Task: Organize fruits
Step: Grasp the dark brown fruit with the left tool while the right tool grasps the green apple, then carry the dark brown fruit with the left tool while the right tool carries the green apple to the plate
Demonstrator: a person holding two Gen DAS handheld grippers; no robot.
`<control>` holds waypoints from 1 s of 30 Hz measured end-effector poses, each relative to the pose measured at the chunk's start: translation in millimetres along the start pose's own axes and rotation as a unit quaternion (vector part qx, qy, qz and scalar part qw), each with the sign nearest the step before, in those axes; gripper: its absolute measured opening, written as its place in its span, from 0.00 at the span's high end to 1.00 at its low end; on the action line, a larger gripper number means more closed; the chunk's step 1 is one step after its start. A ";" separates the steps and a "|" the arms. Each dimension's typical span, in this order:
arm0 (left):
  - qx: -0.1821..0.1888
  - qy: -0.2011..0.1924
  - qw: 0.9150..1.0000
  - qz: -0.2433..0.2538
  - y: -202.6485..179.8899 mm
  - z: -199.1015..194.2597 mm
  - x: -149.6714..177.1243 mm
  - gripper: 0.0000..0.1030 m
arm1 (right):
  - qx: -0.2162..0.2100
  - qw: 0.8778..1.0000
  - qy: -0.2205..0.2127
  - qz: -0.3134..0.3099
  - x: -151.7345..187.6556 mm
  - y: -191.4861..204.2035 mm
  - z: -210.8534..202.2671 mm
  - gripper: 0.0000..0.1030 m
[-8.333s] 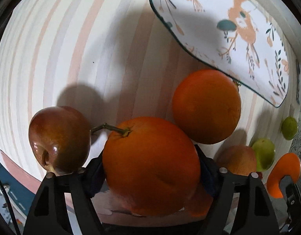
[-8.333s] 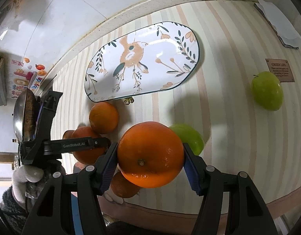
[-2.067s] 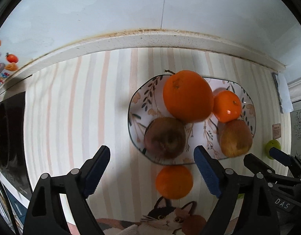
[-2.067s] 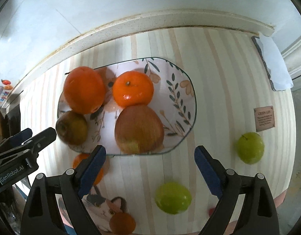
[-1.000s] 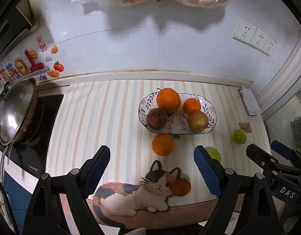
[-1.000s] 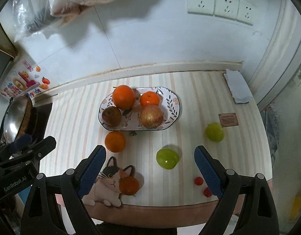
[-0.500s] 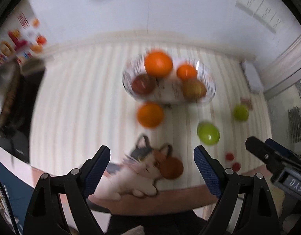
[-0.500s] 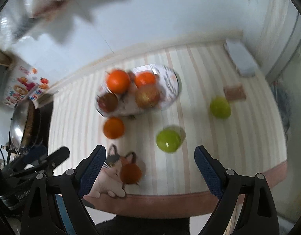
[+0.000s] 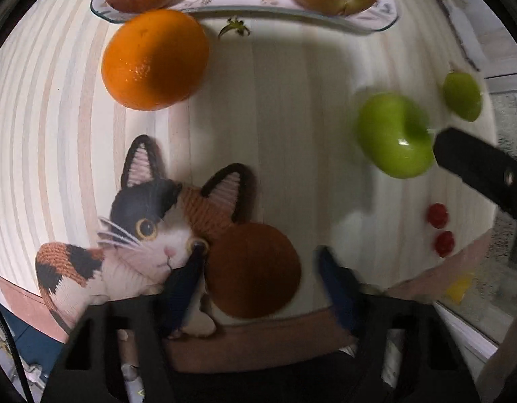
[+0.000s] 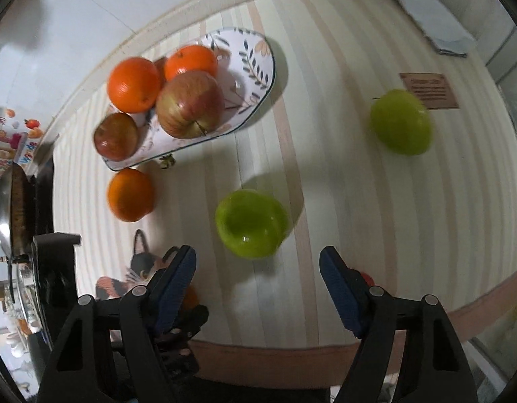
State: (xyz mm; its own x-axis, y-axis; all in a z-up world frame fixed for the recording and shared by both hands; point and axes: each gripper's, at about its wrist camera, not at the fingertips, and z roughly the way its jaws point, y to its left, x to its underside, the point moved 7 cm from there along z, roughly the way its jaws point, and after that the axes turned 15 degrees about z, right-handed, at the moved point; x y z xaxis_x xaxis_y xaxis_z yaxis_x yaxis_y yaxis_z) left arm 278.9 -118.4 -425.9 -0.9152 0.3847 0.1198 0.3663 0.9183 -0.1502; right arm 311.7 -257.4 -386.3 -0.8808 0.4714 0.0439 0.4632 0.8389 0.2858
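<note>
My left gripper [image 9: 258, 268] is open, its jaws on either side of a dark orange fruit [image 9: 253, 270] by the cat picture [image 9: 151, 231]. A bright orange [image 9: 154, 60] lies just in front of the floral plate [image 9: 376, 23]. My right gripper [image 10: 256, 270] is open and empty, just short of a green apple [image 10: 251, 223]. A second green apple [image 10: 401, 121] lies far right. The plate [image 10: 258, 67] holds two oranges [image 10: 134, 84] and two red apples [image 10: 190, 107]. The loose orange [image 10: 130, 194] sits left of the gripper.
Two small red fruits [image 9: 440, 228] lie near the table's front right edge. A brown card [image 10: 430, 90] and a folded cloth [image 10: 436, 30] lie at the far right. A metal pan [image 10: 14, 208] sits at the left. The wall [image 10: 90, 16] is behind the plate.
Both grippers have dropped down close to the table from a high overview. The left now straddles the dark orange; the right has come up to the near green apple.
</note>
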 end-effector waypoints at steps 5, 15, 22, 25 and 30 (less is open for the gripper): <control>-0.015 -0.022 1.000 -0.011 16.5 -7.3 1.5 0.49 | 0.015 1.000 0.025 -0.009 -10.1 8.6 34.8 0.25; -0.016 -0.027 0.998 -0.054 63.8 -13.1 16.2 0.49 | 0.016 0.997 0.057 -0.043 12.3 22.7 60.4 0.37; -0.005 -0.022 0.998 -0.055 73.0 -10.0 10.0 0.48 | 0.040 0.995 0.042 -0.079 36.5 28.6 63.2 0.37; -0.011 -0.026 0.998 -0.050 69.3 -11.4 2.2 0.48 | 0.041 0.996 0.032 -0.073 35.2 32.8 64.6 0.37; -0.010 -0.032 0.998 -0.046 73.5 -17.6 -8.9 0.49 | 0.041 0.996 0.030 -0.072 32.8 39.8 66.8 0.37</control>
State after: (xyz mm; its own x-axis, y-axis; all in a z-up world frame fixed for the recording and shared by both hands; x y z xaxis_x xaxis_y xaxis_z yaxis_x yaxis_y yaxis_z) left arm 316.9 -52.7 -420.8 -0.9538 0.2923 0.0695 0.2826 0.9514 -0.1223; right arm 307.8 -190.4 -437.4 -0.9420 0.3289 0.0668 0.3355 0.9175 0.2136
